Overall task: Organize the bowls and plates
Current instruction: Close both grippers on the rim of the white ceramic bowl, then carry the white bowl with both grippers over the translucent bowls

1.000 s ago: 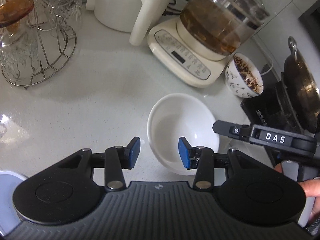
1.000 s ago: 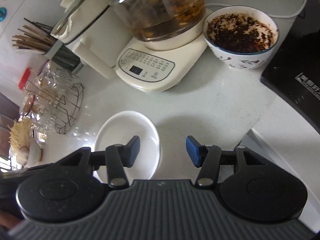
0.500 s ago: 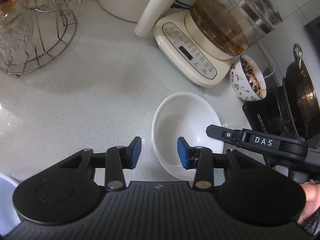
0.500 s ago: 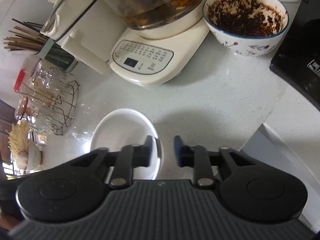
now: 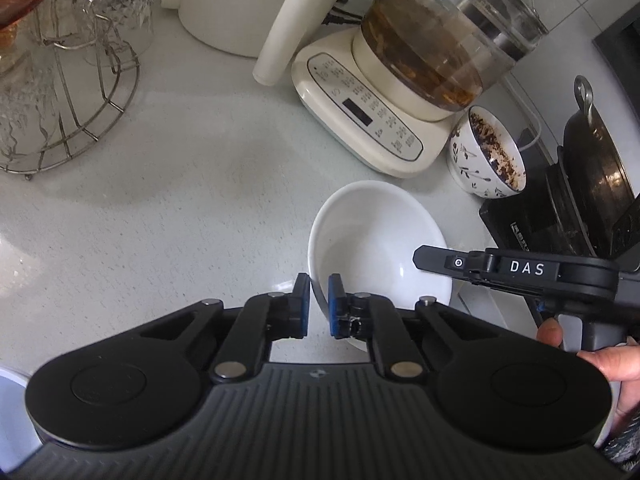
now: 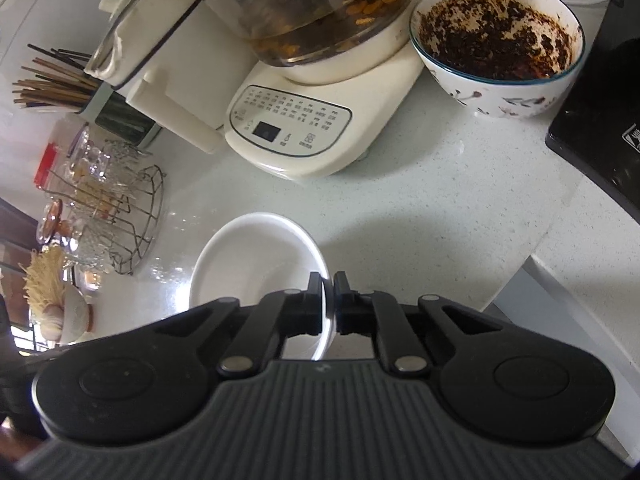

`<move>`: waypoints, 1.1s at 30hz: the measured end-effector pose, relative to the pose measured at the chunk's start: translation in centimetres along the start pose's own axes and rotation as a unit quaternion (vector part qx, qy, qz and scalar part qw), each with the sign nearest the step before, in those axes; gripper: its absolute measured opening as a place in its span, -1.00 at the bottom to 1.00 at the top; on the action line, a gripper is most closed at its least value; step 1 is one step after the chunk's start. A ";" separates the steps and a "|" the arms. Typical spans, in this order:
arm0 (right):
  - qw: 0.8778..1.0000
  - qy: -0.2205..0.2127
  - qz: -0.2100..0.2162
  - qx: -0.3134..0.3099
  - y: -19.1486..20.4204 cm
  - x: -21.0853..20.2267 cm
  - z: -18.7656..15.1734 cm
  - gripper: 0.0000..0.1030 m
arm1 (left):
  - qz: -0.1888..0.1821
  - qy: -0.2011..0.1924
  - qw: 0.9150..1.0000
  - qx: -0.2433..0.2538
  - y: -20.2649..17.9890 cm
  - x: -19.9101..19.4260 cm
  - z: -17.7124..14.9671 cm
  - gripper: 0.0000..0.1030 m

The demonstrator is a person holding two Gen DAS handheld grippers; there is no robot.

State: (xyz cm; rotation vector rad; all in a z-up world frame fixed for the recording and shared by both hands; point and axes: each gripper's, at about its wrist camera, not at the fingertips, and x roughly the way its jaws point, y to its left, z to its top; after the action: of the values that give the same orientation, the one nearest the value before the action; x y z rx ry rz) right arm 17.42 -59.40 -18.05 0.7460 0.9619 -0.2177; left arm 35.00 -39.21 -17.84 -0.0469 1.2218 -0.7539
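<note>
Both tools have just closed on the shallow round white ceramic bowl (image 5: 380,248) on the pale speckled countertop (image 5: 168,216): left gripper (image 5: 319,306) pinches its near-left rim, right gripper (image 6: 328,304) its right rim. It looks ready to lift.

Ahead of my claws I count two bowls: one white bowl (image 5: 380,248), one patterned bowl (image 6: 498,44); one kettle base (image 5: 360,112).

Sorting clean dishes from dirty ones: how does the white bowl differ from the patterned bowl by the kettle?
The white bowl is plain and looks clean and empty; the patterned bowl is caked with dark residue. The white bowl is shallower and clamped at its rim by both grippers; the patterned bowl stands untouched. Both sit upright on the countertop.
</note>
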 end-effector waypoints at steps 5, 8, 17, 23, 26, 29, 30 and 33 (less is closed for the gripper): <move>1.000 -0.004 0.013 0.000 0.2 -0.8 0.2 -0.84 | -0.003 -0.014 1.000 -0.012 0.2 -1.2 0.2 -0.81; 1.000 -0.007 0.021 -0.004 0.7 -1.4 0.4 -0.85 | 0.001 -0.023 1.000 -0.015 0.0 -2.2 0.5 -0.82; 0.999 -0.022 0.038 -0.025 3.6 -3.7 0.0 -0.85 | 0.012 -0.064 0.997 -0.029 0.3 -6.6 0.8 -0.85; 0.998 -0.026 0.045 -0.047 6.0 -5.0 -0.1 -0.85 | 0.017 -0.078 0.996 -0.026 0.9 -9.5 0.6 -0.85; 0.997 -0.031 0.052 -0.054 7.1 -5.7 -0.4 -0.85 | 0.019 -0.089 0.995 -0.028 1.2 -11.0 0.1 -0.86; 0.996 -0.037 0.062 -0.061 8.3 -6.4 -0.8 -0.85 | 0.019 -0.100 0.994 -0.035 1.8 -12.6 -0.6 -0.85; 0.995 -0.038 0.065 -0.063 8.7 -6.5 -0.9 -0.85 | 0.020 -0.103 0.994 -0.037 2.0 -13.1 -0.8 -0.85; 0.994 -0.040 0.072 -0.072 10.2 -7.0 -1.3 -0.84 | 0.021 -0.113 0.992 -0.045 2.9 -14.7 -1.5 -0.85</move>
State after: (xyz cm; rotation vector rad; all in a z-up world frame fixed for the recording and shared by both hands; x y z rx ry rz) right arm 17.51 -52.10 -7.99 0.6660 0.8339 -0.0515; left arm 33.17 -28.53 -7.45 -0.1764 1.0364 -0.6384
